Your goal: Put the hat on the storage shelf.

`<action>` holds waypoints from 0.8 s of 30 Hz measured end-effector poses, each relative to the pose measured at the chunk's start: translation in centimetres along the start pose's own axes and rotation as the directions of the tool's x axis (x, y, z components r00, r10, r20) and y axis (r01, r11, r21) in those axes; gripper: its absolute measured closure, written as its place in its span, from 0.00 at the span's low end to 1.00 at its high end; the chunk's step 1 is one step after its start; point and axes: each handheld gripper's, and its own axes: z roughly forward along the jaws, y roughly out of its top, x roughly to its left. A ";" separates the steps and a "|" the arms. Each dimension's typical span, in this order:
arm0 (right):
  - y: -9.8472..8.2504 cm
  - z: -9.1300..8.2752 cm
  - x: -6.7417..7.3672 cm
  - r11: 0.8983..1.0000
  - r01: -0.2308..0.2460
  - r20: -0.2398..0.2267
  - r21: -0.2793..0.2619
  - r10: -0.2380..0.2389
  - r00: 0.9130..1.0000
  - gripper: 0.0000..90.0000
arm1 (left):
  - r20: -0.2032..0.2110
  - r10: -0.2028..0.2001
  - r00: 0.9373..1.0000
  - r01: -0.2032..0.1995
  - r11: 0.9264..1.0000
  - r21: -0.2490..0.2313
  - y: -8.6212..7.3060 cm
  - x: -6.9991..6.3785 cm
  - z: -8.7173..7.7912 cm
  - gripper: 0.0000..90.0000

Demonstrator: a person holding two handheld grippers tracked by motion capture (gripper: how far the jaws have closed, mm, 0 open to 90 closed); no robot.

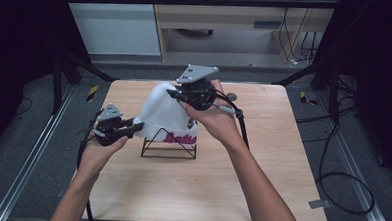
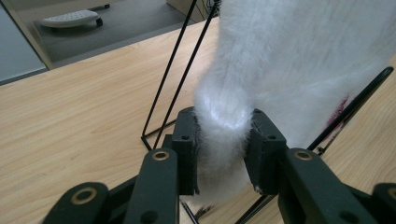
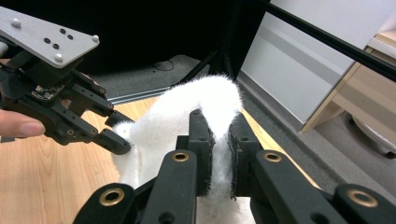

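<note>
Forearms enter from the near edge of the table (image 1: 190,190), each hand carrying a gripper to the black wire stand (image 1: 169,145) at its middle. Between the pads of the left gripper (image 2: 219,154), a thick bunch of the white fuzzy hat (image 2: 299,60) is pinched; the jaws stand narrow, pressed into the pile, just on the person's left side of the stand. The right gripper (image 3: 220,154) also clamps a fold of the same hat, its jaws nearly together, above and behind the stand. So the hat hangs between the two grips, draped over the stand's sloping wires, its red-lettered cuff facing the person. Its long axis seems to run from the low left grip up to the higher right one. Judging by this, any next lift or stretch turns on both hands moving together, the left nearer the person.
</note>
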 end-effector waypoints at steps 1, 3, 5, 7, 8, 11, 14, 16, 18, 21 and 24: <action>-0.1 0.1 0.0 1.000 -0.001 -0.001 0.003 0.001 1.000 0.92 | 0.000 -0.002 1.000 0.002 1.000 -0.004 -0.1 0.0 0.0 0.75; -0.3 0.1 0.1 1.000 -0.005 -0.002 0.006 0.005 1.000 0.92 | 0.002 -0.001 1.000 0.001 1.000 -0.004 -0.3 0.0 0.0 0.75; -0.5 0.2 0.1 1.000 -0.005 -0.006 0.010 0.005 1.000 0.92 | 0.004 -0.003 1.000 0.003 1.000 -0.005 -0.6 0.1 -0.1 0.74; -0.7 0.3 0.2 1.000 -0.003 -0.008 0.016 0.004 1.000 0.92 | 0.006 -0.006 1.000 0.006 1.000 -0.001 -0.9 0.2 0.0 0.74; -0.7 0.3 0.2 1.000 -0.003 -0.008 0.016 0.004 1.000 0.92 | 0.006 -0.006 1.000 0.006 1.000 -0.001 -0.9 0.2 0.0 0.75; -1.1 0.6 0.4 1.000 -0.006 -0.014 0.023 0.007 1.000 0.92 | 0.007 -0.010 1.000 0.010 1.000 0.003 -1.3 0.3 0.1 0.75; -1.2 0.8 0.6 1.000 -0.009 -0.019 0.023 0.010 1.000 0.92 | 0.003 -0.004 1.000 0.004 1.000 0.006 -1.5 0.2 0.2 0.76; -1.3 0.9 0.7 1.000 -0.013 -0.025 0.024 0.013 1.000 0.92 | 0.002 -0.003 1.000 0.003 1.000 0.007 -1.6 0.2 0.2 0.79; -1.4 1.1 0.7 1.000 -0.010 -0.027 0.026 0.011 1.000 0.92 | 0.000 -0.003 1.000 0.003 1.000 0.011 -1.7 0.2 0.3 0.81; -1.5 1.3 0.9 0.999 -0.010 -0.033 0.031 0.011 0.999 0.92 | -0.010 -0.022 1.000 0.023 1.000 0.004 -2.1 0.3 0.4 0.84; -1.6 1.7 1.2 0.999 -0.007 -0.043 0.045 0.009 0.999 0.92 | -0.005 -0.033 0.999 0.033 0.999 0.010 -2.9 0.2 0.5 0.86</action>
